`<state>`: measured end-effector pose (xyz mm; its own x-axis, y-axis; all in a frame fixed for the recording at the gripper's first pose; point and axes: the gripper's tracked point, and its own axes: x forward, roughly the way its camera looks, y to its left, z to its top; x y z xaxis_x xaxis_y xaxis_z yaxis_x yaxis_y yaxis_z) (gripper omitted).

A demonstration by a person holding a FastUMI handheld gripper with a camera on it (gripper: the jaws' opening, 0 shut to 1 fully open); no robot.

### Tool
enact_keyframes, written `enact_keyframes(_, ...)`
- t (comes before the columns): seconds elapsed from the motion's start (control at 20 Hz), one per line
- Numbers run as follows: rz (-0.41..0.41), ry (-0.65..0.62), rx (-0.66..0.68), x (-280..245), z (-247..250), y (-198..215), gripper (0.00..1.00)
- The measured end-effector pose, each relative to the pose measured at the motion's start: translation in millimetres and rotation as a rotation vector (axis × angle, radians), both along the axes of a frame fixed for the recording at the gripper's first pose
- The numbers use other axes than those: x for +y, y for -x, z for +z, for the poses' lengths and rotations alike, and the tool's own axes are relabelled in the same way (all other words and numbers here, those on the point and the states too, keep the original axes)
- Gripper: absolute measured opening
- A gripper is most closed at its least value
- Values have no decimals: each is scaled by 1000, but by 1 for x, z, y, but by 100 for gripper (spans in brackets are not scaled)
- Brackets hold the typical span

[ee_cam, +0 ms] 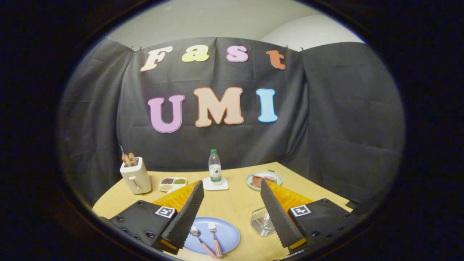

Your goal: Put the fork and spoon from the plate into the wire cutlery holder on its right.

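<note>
- The gripper (232,217) hangs above the near edge of the round wooden table (232,206), its two black ribbed fingers (188,214) spread wide apart with nothing between them but tabletop and the plate's right part.
- Nearest of all, below and between the fingers, a blue plate (228,232) lies flat on the table; the left finger covers its left part.
- On the plate lie a spoon (199,237) and a fork (215,237), side by side and not quite touching, spoon on the left, fork on the right. Both have pink, ridged handles pointing toward the near side, with the bowl and tines pointing away.
- Just right of the plate, apart from it, stands the wire cutlery holder (261,221), low and silvery; the right finger hides its right side. Whether anything is in it is hard to tell.
- Farther off, about mid-table, a clear water bottle (215,166) with a green cap stands upright on a white coaster (215,185).
- Left of the bottle sits a small white divided dish (172,183) holding dark, green and pale bits.
- Farther left a cream toaster (135,175) stands with toast sticking out of its top.
- Right of the bottle, near the far edge, a pale green plate (264,179) carries some reddish food.
</note>
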<state>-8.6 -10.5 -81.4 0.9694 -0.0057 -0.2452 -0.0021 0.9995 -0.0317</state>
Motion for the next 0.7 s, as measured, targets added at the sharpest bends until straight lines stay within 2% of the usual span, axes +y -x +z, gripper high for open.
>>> enact_keyframes(0.35, 102, 28, 241, 27, -83, 8, 99)
enact_keyframes(0.7, 187, 175, 536, 35, -190, 23, 99)
